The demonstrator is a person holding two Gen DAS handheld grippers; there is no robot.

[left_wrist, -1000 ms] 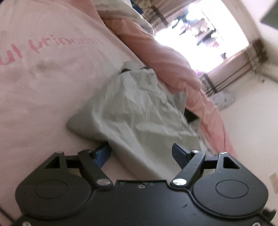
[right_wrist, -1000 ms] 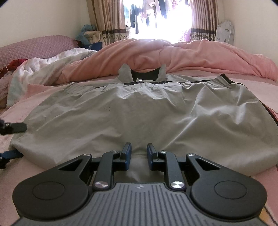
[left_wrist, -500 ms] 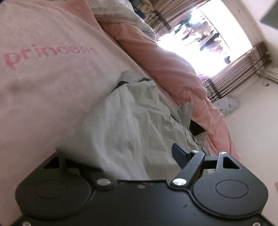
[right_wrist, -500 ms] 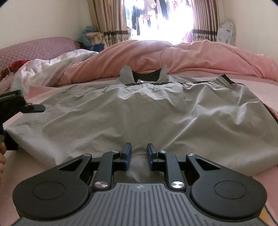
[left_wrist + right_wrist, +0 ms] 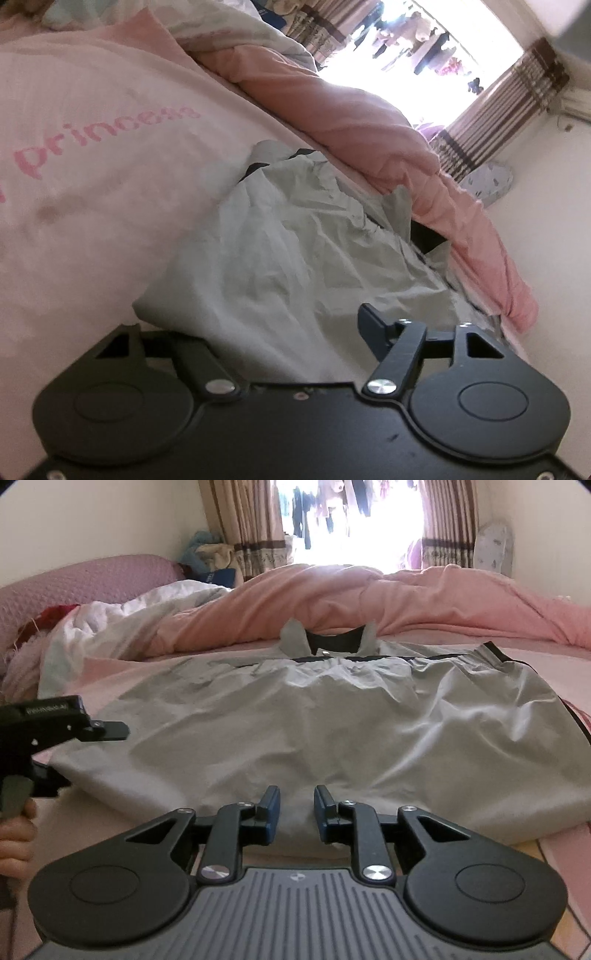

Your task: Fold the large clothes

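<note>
One grey shirt (image 5: 325,731) of thin, crinkly woven cloth lies spread on the bed, its dark-lined collar (image 5: 328,642) at the far end, touching the foot of the pink quilt (image 5: 369,602). That quilt is soft and puffy, heaped in one long ridge beyond the shirt; a second, white quilt (image 5: 122,627) lies rumpled to the shirt's left. Under the shirt is a smooth pale pink sheet (image 5: 74,155) with the word "princess" printed in darker pink. Two striped brown curtains (image 5: 251,528) hang beyond the pink quilt, one on each side of a bright window. The right gripper (image 5: 295,806), black plastic with blue pads and a ribbed grey top, sits at the shirt's near hem; its jaws stand narrow, cloth lies between and under them, and whether the pads pinch it cannot be told. The left gripper (image 5: 284,332) is at the shirt's left edge, a hand (image 5: 16,830) on its grip. Its jaws have just been closing with the shirt's edge between them: one finger (image 5: 373,325) rests above the cloth, the other is hidden under the fold, so whether they press it cannot be told.
</note>
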